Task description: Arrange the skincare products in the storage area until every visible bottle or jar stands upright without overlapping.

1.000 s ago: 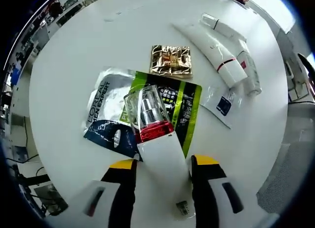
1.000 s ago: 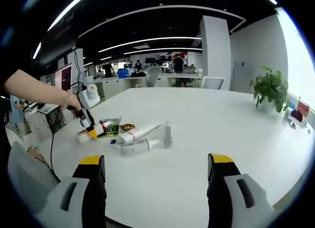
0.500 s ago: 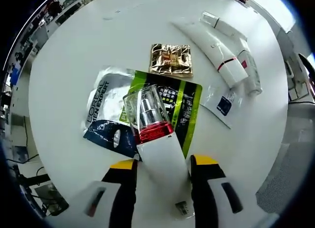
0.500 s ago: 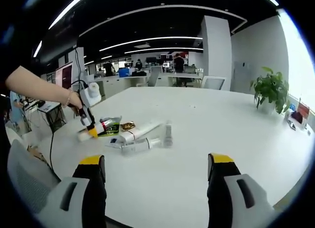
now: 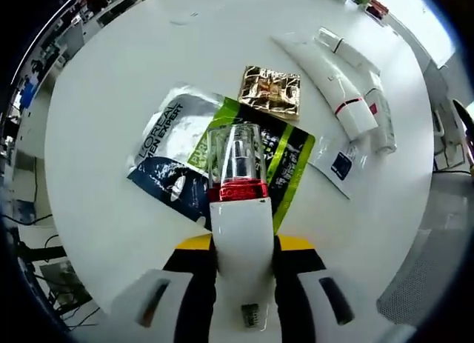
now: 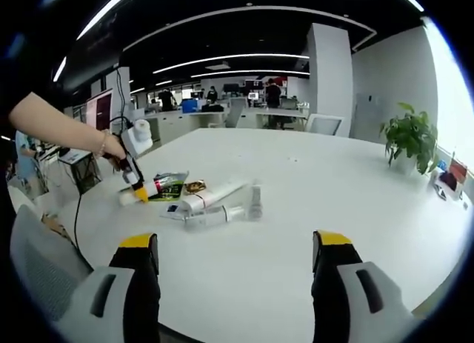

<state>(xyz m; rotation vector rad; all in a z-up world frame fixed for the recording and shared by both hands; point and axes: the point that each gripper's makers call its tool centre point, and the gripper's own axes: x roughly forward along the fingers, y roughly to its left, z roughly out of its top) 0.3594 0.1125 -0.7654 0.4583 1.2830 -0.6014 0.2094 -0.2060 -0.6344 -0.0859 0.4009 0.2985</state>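
Now, left hand-held gripper [image 5: 244, 248]: clenched on the white bottle [image 5: 241, 235], pads against its sides.
White bottle: clear cap and red collar, lying along the jaws above the green sachet [image 5: 287, 159] and silver sachet [image 5: 167, 135].
Gold sachet [image 5: 271, 92]: flat beside them.
White tubes [image 5: 335, 91]: lying on the desk [image 5: 111, 98], well apart.
Right hand-held gripper [image 6: 235, 258]: released, holding nothing, above bare desk.

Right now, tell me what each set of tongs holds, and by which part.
The left tongs grip the white bottle by its body, below the red band. The right tongs hold nothing.
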